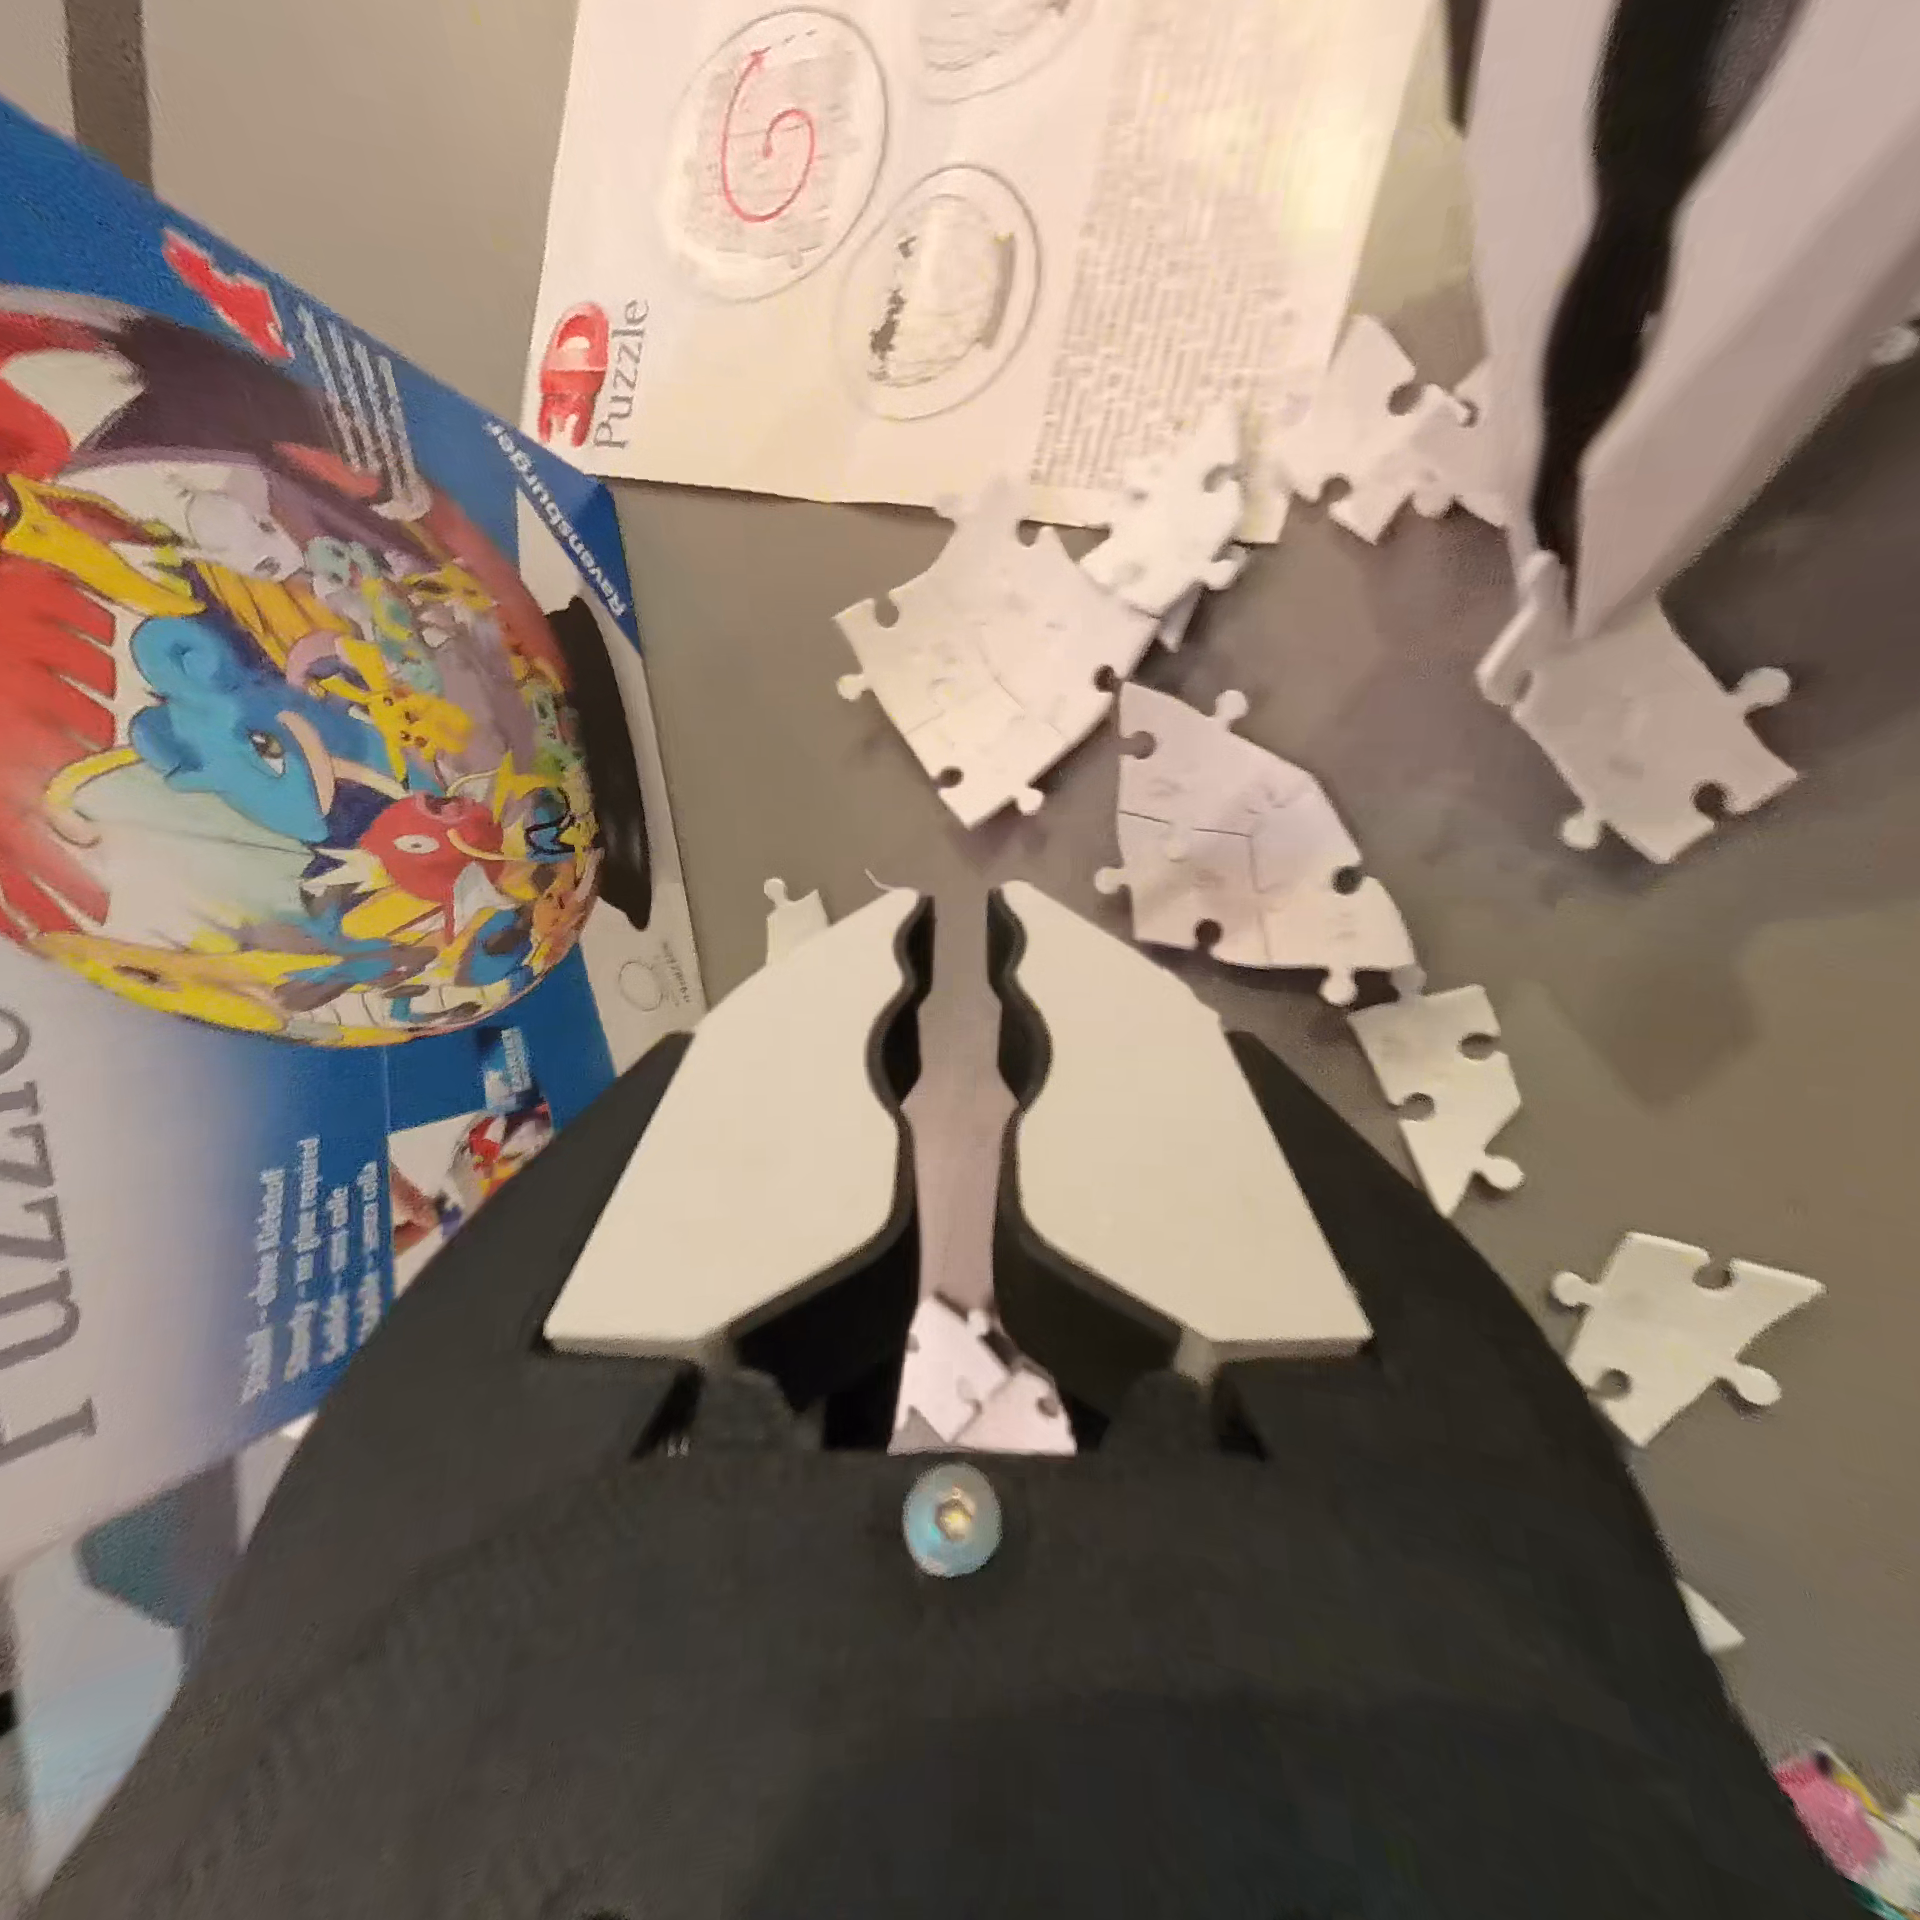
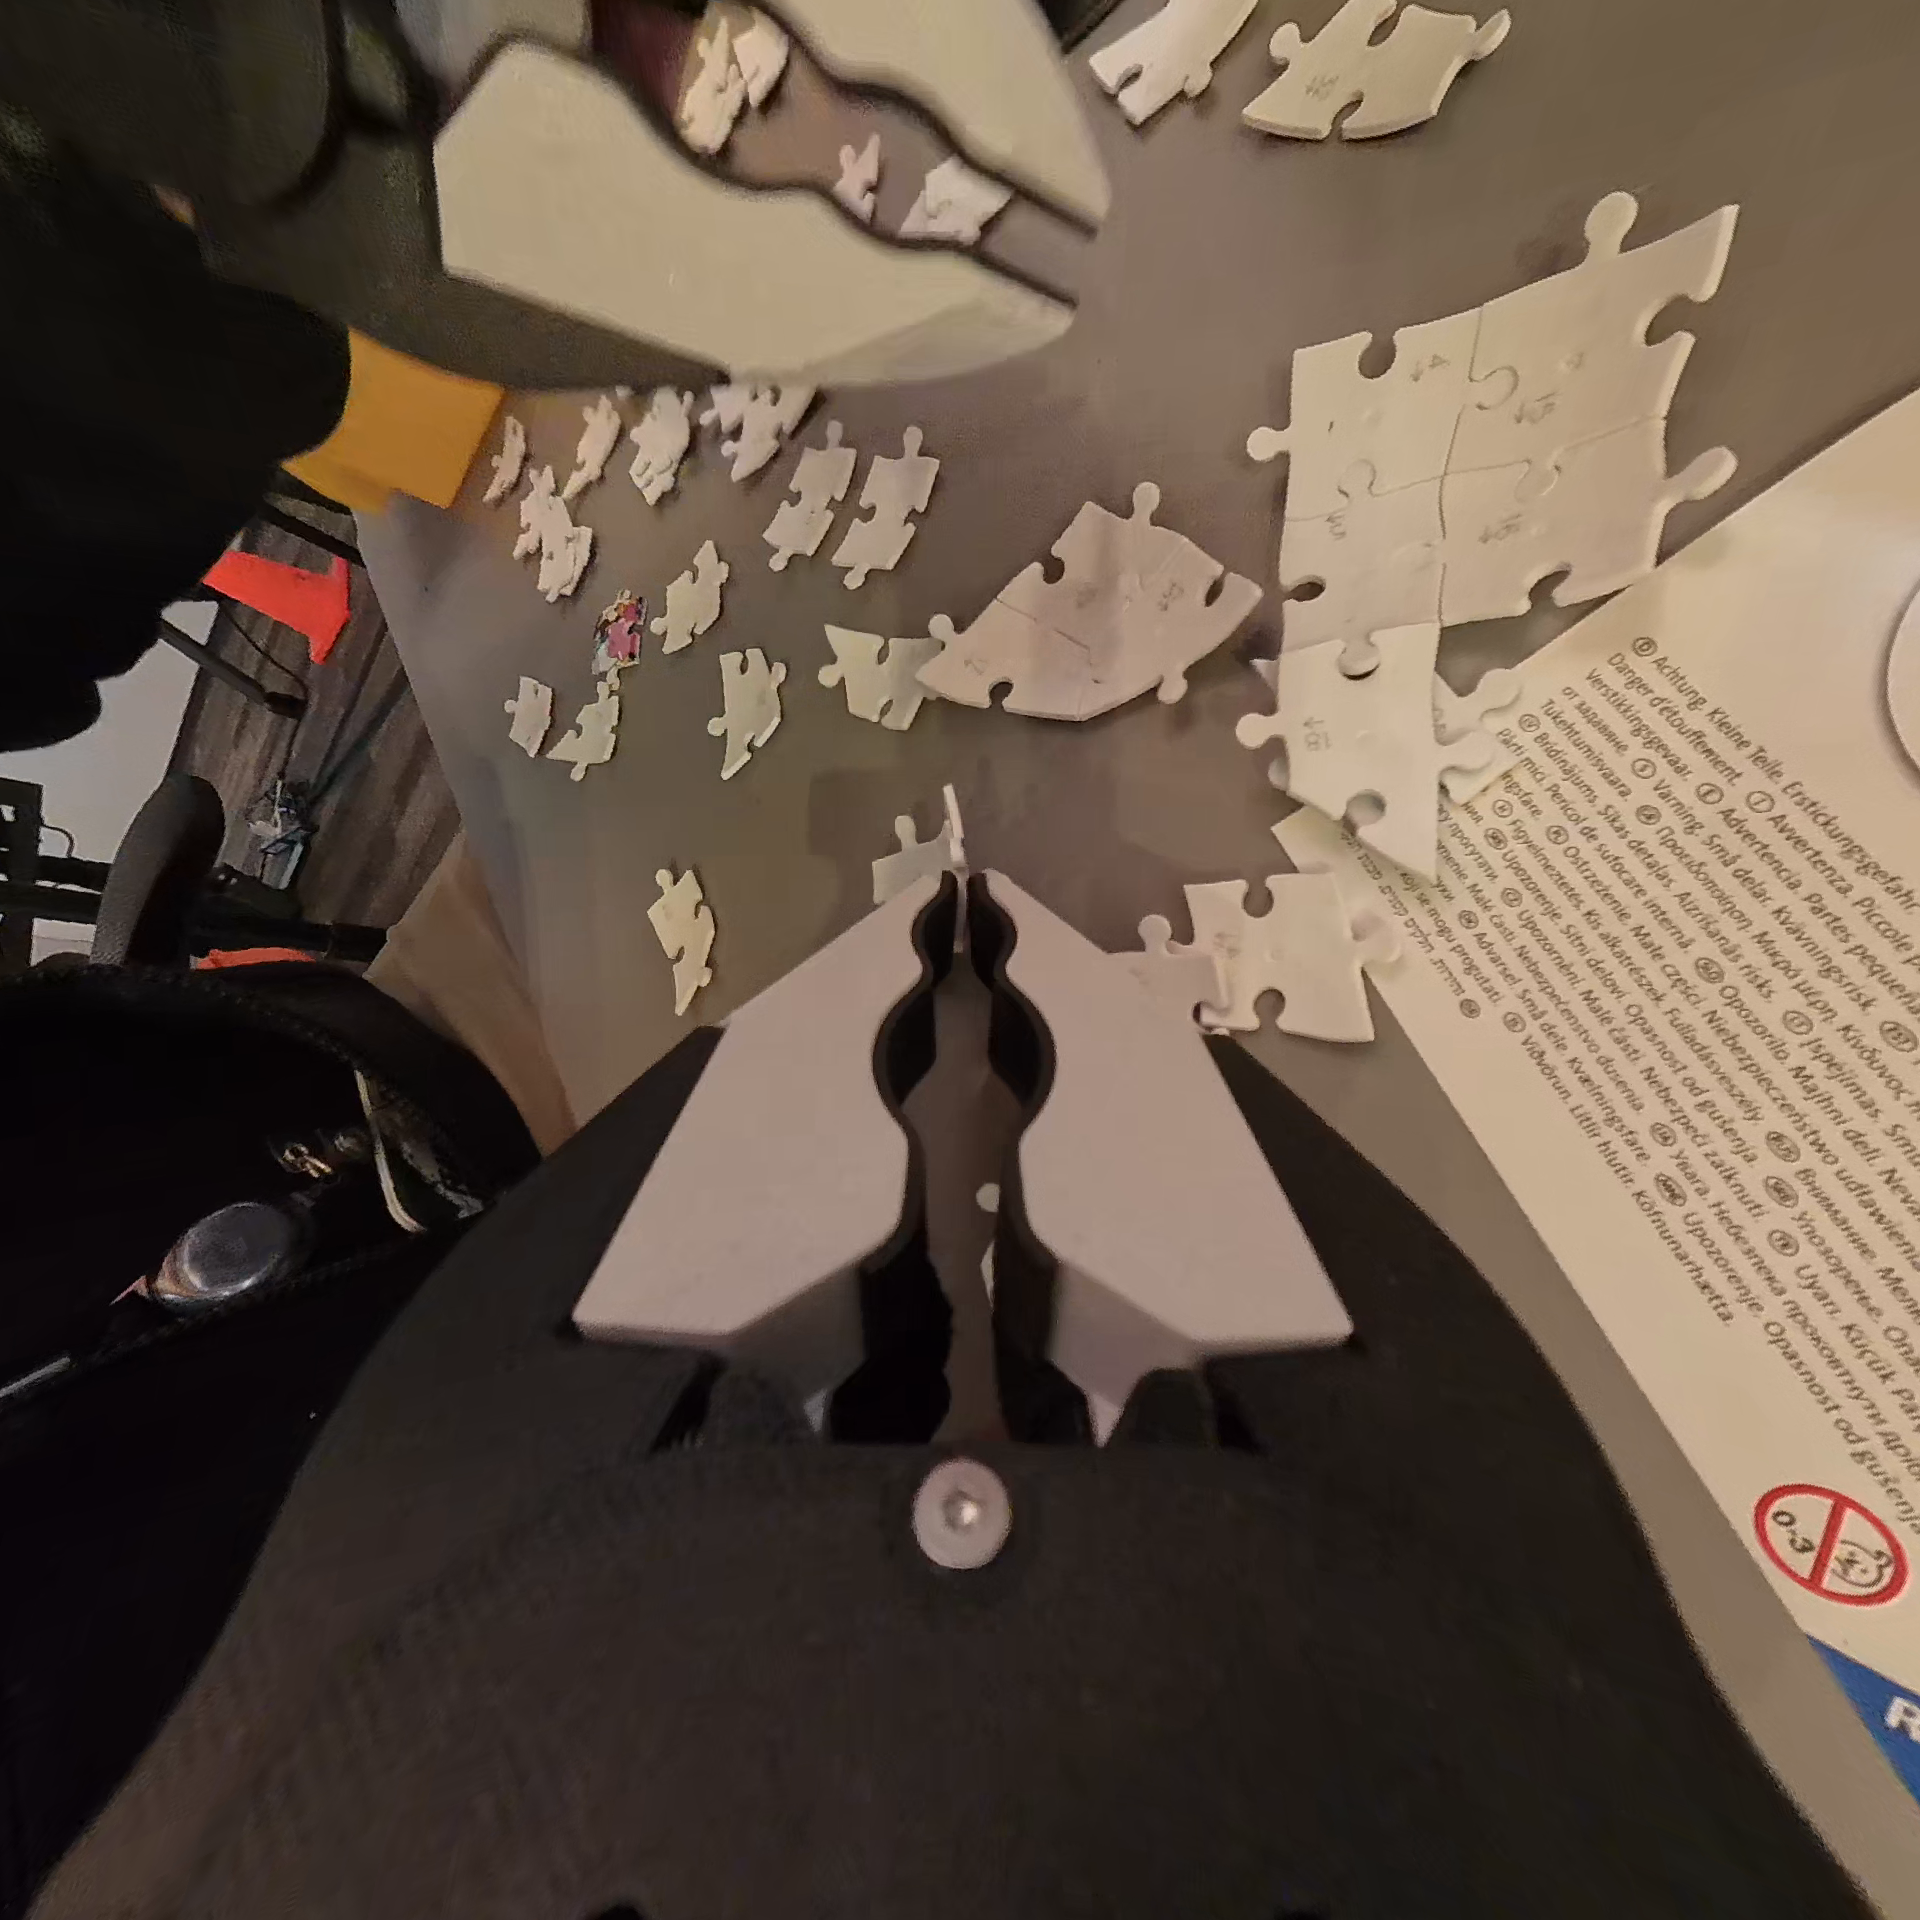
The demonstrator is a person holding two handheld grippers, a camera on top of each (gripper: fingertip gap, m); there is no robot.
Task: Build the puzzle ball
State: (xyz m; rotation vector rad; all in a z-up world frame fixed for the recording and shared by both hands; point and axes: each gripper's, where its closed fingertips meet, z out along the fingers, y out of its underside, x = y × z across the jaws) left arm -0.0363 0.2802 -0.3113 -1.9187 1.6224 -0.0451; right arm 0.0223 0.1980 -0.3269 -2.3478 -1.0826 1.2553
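White face-down puzzle pieces lie on a grey table [image 1: 790, 727]. Joined patches include a curved strip [image 1: 987, 665], a fan-shaped patch [image 1: 1236, 831] [image 2: 1091, 623] and a four-piece patch [image 2: 1475, 468]. My right gripper [image 2: 961, 888] is shut on a white puzzle piece [image 2: 954, 831], held edge-on at the tips. In the left wrist view it [image 1: 1553, 582] comes down at the upper right, onto a white patch [image 1: 1652, 738]. My left gripper [image 1: 961, 904] hovers over the table with a narrow gap and nothing between the fingers. It also shows at the top left of the right wrist view [image 2: 1070, 260].
The blue puzzle box [image 1: 312, 727] with the ball picture lies at the left. The white instruction sheet [image 1: 935, 260] [image 2: 1662, 1039] lies at the far side. Several loose pieces [image 2: 675, 520] are spread toward the table edge, one colour-side up [image 2: 620, 636]. A chair and a bag sit beyond the edge. About 10 cm separates my left fingertips from my right.
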